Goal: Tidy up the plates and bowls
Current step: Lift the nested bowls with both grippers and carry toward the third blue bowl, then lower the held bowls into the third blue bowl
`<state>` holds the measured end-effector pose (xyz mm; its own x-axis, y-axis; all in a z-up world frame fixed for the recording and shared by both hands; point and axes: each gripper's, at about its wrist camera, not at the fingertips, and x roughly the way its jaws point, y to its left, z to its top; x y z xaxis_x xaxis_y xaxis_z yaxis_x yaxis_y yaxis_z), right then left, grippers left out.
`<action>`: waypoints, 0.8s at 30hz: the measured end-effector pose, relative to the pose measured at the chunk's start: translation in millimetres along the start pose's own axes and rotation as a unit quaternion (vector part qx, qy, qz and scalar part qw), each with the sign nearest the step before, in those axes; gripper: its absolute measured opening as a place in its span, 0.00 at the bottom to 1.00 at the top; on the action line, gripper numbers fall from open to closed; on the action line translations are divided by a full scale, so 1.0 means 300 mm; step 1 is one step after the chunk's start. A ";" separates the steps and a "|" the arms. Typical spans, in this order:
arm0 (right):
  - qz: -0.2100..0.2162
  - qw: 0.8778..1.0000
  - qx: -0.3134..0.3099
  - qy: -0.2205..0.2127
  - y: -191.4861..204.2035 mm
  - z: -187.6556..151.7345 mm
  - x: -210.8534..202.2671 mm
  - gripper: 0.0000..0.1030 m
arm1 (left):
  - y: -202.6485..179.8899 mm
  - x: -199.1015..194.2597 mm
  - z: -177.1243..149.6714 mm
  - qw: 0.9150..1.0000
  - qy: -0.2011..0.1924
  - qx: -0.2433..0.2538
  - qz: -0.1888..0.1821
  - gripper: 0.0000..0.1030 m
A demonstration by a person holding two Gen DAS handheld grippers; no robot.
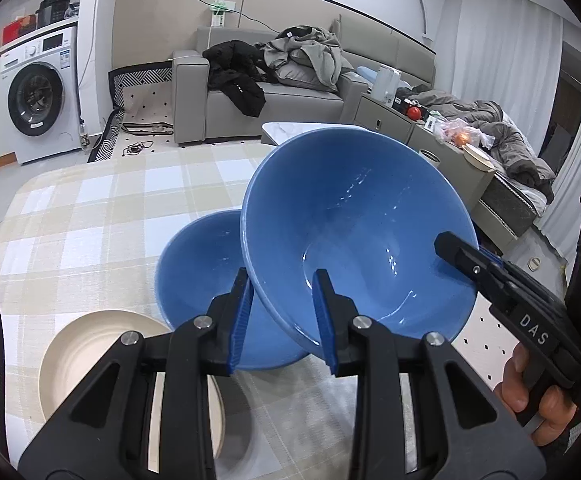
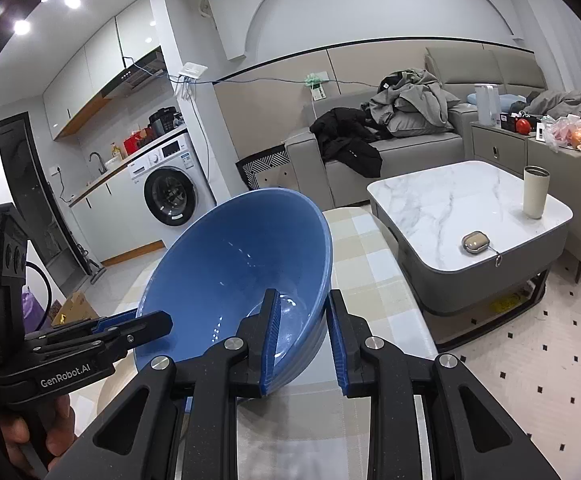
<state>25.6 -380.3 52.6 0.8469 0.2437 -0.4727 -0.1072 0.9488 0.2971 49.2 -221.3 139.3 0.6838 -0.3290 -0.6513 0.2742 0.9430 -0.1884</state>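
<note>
Blue bowl (image 1: pixel 354 224) rim pinched, both tongs narrowed

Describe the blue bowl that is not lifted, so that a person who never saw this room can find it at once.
Start at the table with the checked beige cloth. On it rests a blue bowl, just beyond a cream plate. Unlike the other blue bowl, which is tilted in the air with both grippers clamped on its rim, this one sits flat and partly hidden behind it.

Left gripper (image 1: pixel 283 320) and right gripper (image 2: pixel 304 344) each clamped narrow on opposite rims of the raised blue bowl (image 1: pixel 354 236), both angled downward; a hand (image 1: pixel 530 396) grips the right handle.
</note>
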 end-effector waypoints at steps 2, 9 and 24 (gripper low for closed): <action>0.002 1.000 -0.001 -0.002 0.012 -0.003 0.007 0.23 | 0.008 -0.010 -0.002 1.000 0.000 -0.002 0.003 0.26; 0.014 1.000 0.004 -0.019 0.042 -0.017 0.035 0.23 | 0.042 -0.024 -0.009 1.000 0.003 -0.010 0.014 0.26; 0.029 1.000 0.001 -0.005 0.093 -0.054 0.112 0.23 | 0.128 0.012 -0.012 0.999 0.010 -0.028 0.029 0.26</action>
<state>42.8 -342.5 31.6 0.8444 0.2964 -0.4462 -0.1551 0.9326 0.3260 59.7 -186.1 127.1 0.6840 -0.2728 -0.6765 0.1953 0.9621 -0.1905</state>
